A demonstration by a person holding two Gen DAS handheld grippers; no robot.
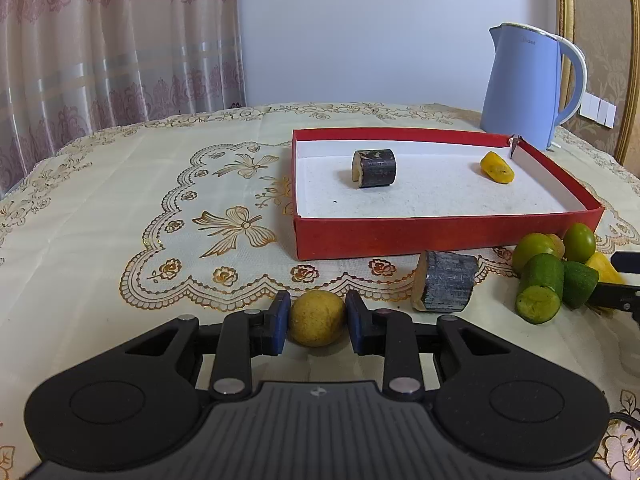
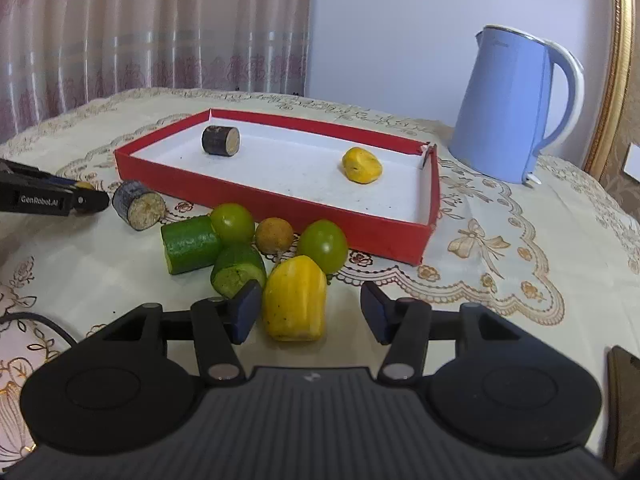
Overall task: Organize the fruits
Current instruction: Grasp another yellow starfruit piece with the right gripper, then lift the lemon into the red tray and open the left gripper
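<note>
Red box (image 1: 400,236) holds dark log piece (image 1: 375,168) and yellow fruit (image 1: 497,167); left tool (image 1: 318,322) pinches round fruit (image 1: 317,323).

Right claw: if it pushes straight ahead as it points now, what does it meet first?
The yellow ridged fruit, already between the open right claw pads. Beyond it, probably the green round fruit; depth is unclear.
</note>
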